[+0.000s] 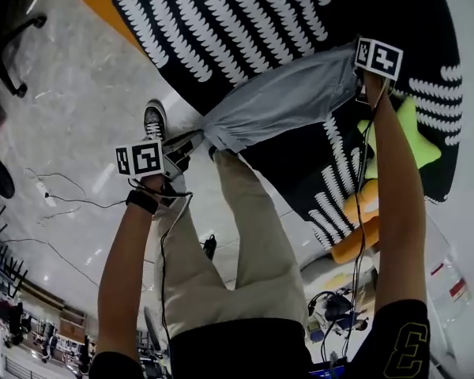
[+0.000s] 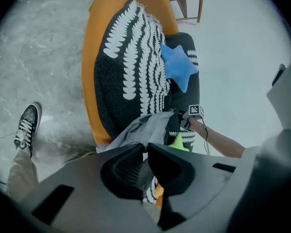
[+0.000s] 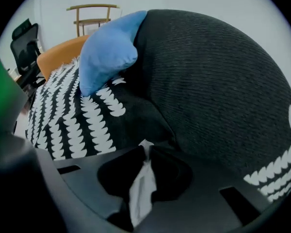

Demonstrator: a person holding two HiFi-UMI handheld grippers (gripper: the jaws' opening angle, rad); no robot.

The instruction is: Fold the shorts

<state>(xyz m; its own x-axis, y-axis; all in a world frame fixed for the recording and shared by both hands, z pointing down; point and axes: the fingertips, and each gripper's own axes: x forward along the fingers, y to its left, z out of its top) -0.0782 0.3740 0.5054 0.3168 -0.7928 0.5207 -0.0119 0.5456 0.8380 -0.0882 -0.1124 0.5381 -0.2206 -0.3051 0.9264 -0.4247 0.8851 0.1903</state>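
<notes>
Head view shows the grey shorts point(image 1: 284, 101) stretched over the black leaf blanket point(image 1: 221, 22), one end in the left tongs point(image 1: 191, 142), the other in the right tongs point(image 1: 359, 84). Both tongs are squeezed tight on the cloth. If the pull gets too hard, a thin edge may slip out and the shorts may land crooked. Only the right gripper view shows that pinched edge up close.
</notes>
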